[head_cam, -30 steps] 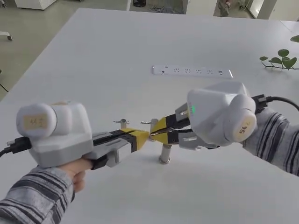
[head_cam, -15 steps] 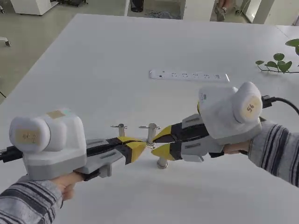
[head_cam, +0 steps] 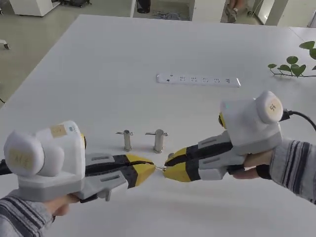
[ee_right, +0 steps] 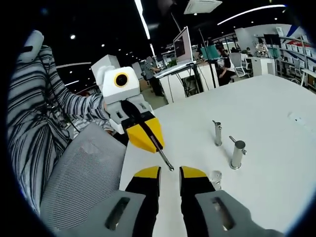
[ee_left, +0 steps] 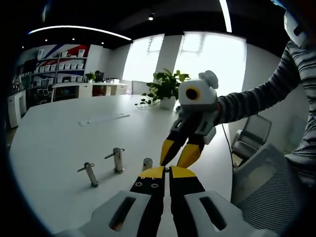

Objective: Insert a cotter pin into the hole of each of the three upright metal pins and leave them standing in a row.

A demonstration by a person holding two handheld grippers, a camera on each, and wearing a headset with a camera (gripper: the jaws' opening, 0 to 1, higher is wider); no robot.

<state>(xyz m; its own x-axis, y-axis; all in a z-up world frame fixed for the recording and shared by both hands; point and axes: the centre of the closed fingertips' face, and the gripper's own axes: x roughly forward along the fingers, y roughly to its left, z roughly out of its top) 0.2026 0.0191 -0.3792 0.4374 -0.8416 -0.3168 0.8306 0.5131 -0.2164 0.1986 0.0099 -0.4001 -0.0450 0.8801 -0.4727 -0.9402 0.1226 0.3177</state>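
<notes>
Pinched a thin cotter pin (ee_right: 162, 154) in left gripper (head_cam: 152, 169), jaws closed tight on its tail end. Aimed its long axis rightward, with free tip pointing into the gap of right gripper (head_cam: 166, 171), tips close, contact not clear. Found the bare third upright pin (ee_left: 147, 163) just past the meeting tips, near both grippers, a bit nearer the right one in the right gripper view; hole too small to tell. Counted two finished pins behind on table (head_cam: 98, 74): left pin (head_cam: 127, 140), then right pin (head_cam: 158, 140), both upright with cotters through. Left right gripper's jaws narrowly apart, holding nothing. Judged next as handover or insertion, needing tip lined with the hole.
</notes>
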